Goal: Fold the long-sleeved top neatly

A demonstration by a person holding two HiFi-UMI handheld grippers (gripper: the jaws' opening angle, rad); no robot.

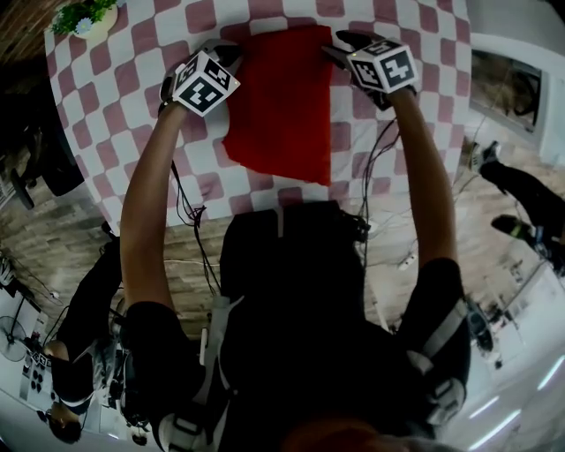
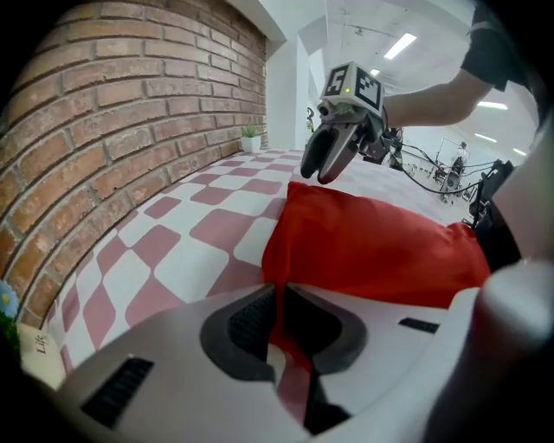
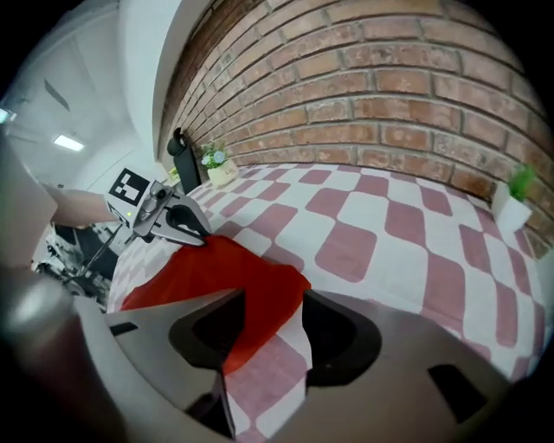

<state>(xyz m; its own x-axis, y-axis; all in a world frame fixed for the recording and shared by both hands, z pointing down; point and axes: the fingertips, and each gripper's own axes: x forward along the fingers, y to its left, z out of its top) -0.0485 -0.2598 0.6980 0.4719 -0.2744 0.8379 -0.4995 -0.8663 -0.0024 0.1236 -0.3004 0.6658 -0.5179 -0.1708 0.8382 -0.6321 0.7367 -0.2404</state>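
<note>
The red long-sleeved top (image 1: 282, 101) lies folded into a tall rectangle on the red-and-white checked table (image 1: 124, 97). My left gripper (image 1: 237, 55) is at its far left corner. In the left gripper view, my left gripper (image 2: 281, 311) is shut on a pinch of the red cloth (image 2: 372, 247). My right gripper (image 1: 340, 44) is at the far right corner. In the right gripper view its jaws (image 3: 268, 333) stand wide open, with the corner of the red top (image 3: 216, 277) lying loose between them, touching neither pad.
A brick wall (image 2: 104, 130) runs along the table's far side. A small potted plant (image 1: 84, 18) stands at the far left corner and another (image 3: 518, 195) further right along the wall. Cables hang off the near edge. A person (image 1: 79, 335) stands at the lower left.
</note>
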